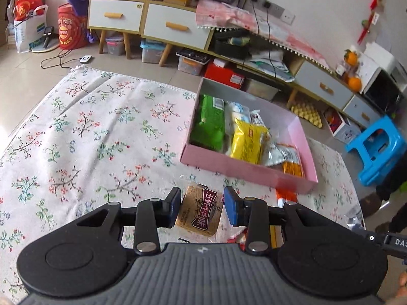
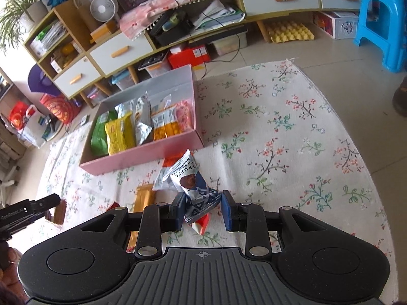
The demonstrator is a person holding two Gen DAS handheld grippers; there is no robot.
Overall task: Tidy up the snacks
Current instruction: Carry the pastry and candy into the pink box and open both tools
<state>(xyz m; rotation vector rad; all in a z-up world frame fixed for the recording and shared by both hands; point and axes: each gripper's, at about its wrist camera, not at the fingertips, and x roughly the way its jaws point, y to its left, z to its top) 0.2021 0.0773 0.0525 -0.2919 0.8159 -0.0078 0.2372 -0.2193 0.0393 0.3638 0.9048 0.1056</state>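
Right between the blue pads of the left gripper (image 1: 202, 207) sits a brown clear-wrapped beef jerky pack with a dark red label (image 1: 199, 214); both pads touch its sides, so the jaws are closed on it, w/ the pack tilted over the floral white cloth mat (image 1: 89, 132). Whether it is lifted off the mat, can't tell.

The right gripper (image 2: 202, 209) has a blue-and-white crinkled truffle chocolate bag (image 2: 194, 185) between its pads. Left pad presses the bag's lower end; the right pad's contact is less sure, but the bag looks pinched and stands up from the jaws. Under it lies a small red-and-white wrapper (image 2: 202, 225) on the mat.

Further out, left of the right gripper: an orange-yellow flat snack packet (image 2: 143, 198), a white-grey foil sachet (image 2: 161, 178) and a bit of orange wrapper (image 2: 171, 161) just beside the box front.

The pink shallow cardboard box (image 1: 244, 170) rests on the mat's far part, holding a green bag (image 1: 211, 124), yellow bag (image 1: 246, 139), silver foil pack (image 1: 277, 153) and an orange-filled clear pouch (image 1: 292, 167), packed side by side.

Beyond the mat: white-drawer wood cabinets (image 1: 175, 26), a blue plastic stool (image 1: 376, 150), a small white fan (image 2: 101, 9).
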